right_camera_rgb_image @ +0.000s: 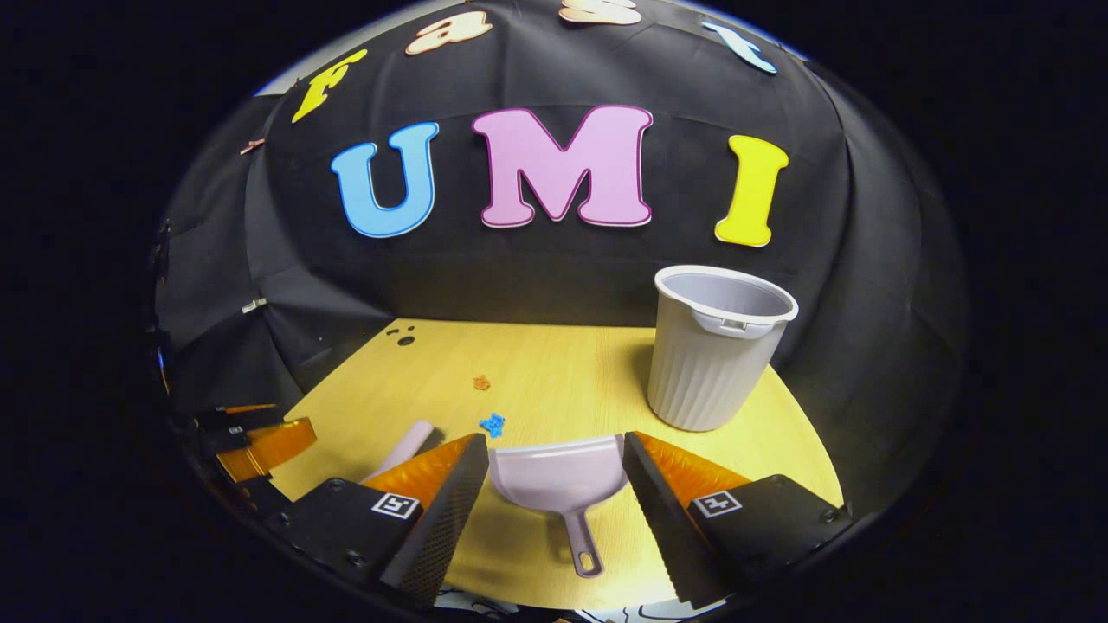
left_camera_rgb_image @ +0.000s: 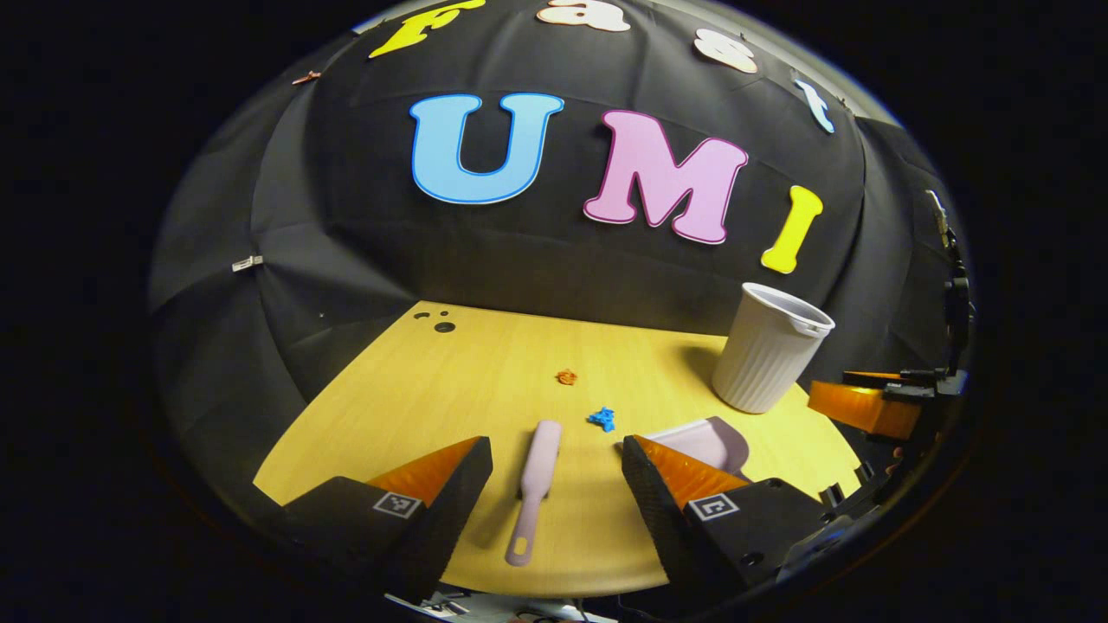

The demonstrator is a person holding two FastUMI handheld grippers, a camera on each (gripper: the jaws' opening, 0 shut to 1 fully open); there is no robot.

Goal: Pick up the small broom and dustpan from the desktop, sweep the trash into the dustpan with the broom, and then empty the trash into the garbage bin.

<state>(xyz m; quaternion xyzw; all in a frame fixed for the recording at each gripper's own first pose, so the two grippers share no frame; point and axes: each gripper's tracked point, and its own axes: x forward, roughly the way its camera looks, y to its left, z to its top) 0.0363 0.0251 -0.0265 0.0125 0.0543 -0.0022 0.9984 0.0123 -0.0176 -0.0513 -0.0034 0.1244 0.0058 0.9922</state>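
A small pink broom [left_camera_rgb_image: 535,489] lies flat on the wooden desktop [left_camera_rgb_image: 485,381], its handle toward me, between the fingers of my open left gripper [left_camera_rgb_image: 557,467], which hovers above it. The pink dustpan [right_camera_rgb_image: 561,480] rests on the desk with its handle pointing at me, framed by the spread fingers of my open right gripper [right_camera_rgb_image: 554,472]. Its edge also peeks out as dustpan [left_camera_rgb_image: 710,439] in the left gripper view. Two bits of trash lie ahead: an orange scrap [left_camera_rgb_image: 567,376] and a blue scrap [left_camera_rgb_image: 602,420]. A grey ribbed garbage bin [right_camera_rgb_image: 714,350] stands upright at the right.
The black cloth wall closes the desk at the back and sides. Small dark holes [left_camera_rgb_image: 441,325] mark the desk's far left corner. The other gripper [left_camera_rgb_image: 874,402] shows at the right edge of the left gripper view, and the other gripper [right_camera_rgb_image: 255,437] at the left of the right gripper view.
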